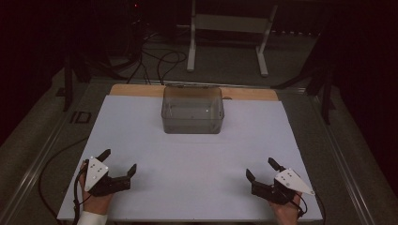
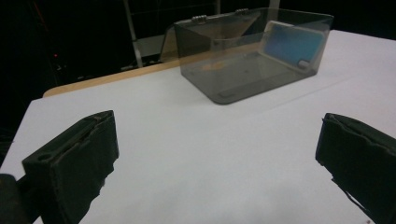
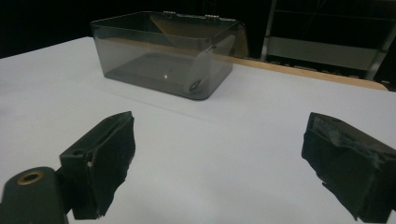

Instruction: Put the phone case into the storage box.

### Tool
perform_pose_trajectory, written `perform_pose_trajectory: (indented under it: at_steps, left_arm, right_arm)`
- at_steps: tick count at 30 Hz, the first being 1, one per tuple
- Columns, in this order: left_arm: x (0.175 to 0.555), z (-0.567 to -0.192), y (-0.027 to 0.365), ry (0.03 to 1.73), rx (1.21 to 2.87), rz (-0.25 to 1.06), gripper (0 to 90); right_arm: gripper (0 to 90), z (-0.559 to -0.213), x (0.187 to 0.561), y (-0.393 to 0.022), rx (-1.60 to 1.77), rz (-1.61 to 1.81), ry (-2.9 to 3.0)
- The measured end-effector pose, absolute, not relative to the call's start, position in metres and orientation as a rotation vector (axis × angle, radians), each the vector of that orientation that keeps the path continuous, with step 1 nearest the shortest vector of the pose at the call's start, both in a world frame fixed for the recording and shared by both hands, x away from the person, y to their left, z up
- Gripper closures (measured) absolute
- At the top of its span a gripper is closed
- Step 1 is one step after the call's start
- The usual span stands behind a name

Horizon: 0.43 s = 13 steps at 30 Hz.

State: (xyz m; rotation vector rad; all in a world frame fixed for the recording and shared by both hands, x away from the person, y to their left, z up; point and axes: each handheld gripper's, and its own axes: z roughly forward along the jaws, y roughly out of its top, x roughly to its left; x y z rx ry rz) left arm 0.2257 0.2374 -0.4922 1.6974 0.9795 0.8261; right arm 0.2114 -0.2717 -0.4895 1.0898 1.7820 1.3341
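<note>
While both hands rest at the near edge of the flat white table top (image 1: 187,159), the left black 2-jaw gripper (image 1: 119,162) sits at the near left corner with its jaws wide apart and nothing between them; the right black 2-jaw gripper (image 1: 263,169) sits at the near right corner, and its jaws are wide apart too, with nothing between them; each gripper has a grey 3-cornered plate on top and a thin black cable running back from it; the 2 grippers are well apart from each other, with bare white table between them.

Far ahead of both grippers, about midway between them, stands the clear smoky-grey plastic box with rounded corners (image 1: 192,110); it stands upright on the table near the far edge, well apart from both grippers; its lid is open and leans back behind it; in the left gripper view the box (image 2: 254,51) sits ahead and to the right of the jaws, and a flat blue thing (image 2: 292,44) shows at its far end, though I cannot tell if it is inside the box or behind it; in the right gripper view the box (image 3: 163,53) sits ahead and a bit left of the jaws; a strip of light brown wood (image 1: 136,90) shows just behind the box; past it, on the floor, stands a white metal frame (image 1: 227,33).
</note>
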Motion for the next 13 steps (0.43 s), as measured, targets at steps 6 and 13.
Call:
perform_pose_trajectory:
  at_steps: [6, 13]
  left_arm:
    - [0.2258, -0.4928, 0.2365, 0.968, 1.706, 0.822, 0.2]
    - [0.2268, -0.4942, 0.2333, 0.963, 1.729, 0.82, 0.2]
  right_arm:
    - [9.8, -0.4885, 0.2102, -0.2739, 1.069, 1.314, 1.768]
    - [9.8, -0.4872, 0.2098, -0.2751, 1.061, 1.323, 1.762]
